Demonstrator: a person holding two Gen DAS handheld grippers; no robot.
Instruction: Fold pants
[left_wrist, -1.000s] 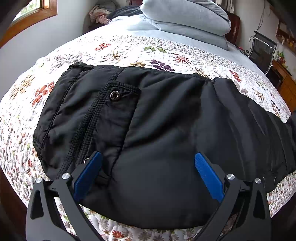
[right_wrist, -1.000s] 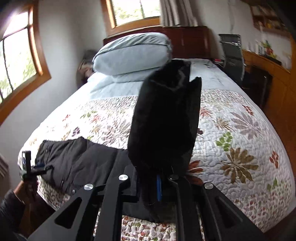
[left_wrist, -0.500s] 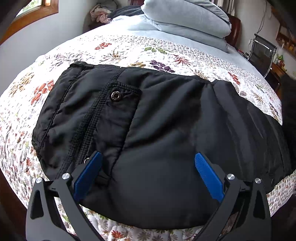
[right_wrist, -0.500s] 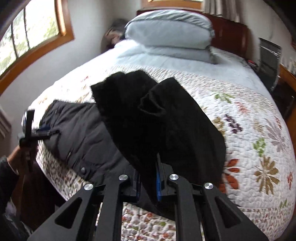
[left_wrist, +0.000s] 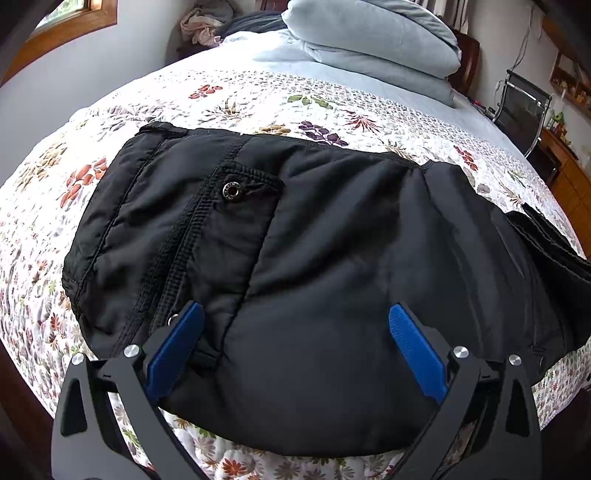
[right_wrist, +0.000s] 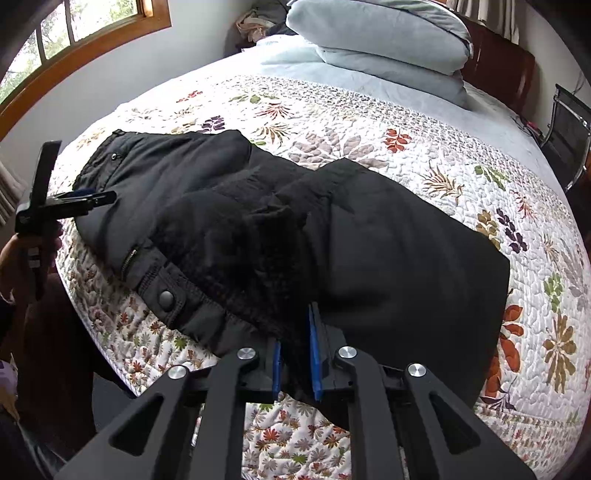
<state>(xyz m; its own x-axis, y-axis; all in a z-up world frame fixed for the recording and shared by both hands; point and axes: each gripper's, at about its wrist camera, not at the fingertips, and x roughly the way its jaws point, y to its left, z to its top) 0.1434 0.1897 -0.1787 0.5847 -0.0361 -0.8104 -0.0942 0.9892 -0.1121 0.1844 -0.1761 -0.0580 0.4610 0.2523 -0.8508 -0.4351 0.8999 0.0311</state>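
— What am I folding?
— Black padded pants (right_wrist: 388, 240), flat on my bed, waist at nine o'clock.
— Folded?
— Legs doubled over toward the waist, hems atop, fleecy lining showing.

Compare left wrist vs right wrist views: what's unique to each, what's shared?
Left wrist only: the left tongs from behind, wide open over the pants near the waist, touching nothing that shows.

Right wrist only: the right tongs shut on a leg end folded back over the pants, a hand holding the left tongs, and the window panes.

Both: pants on the quilt, pillows.
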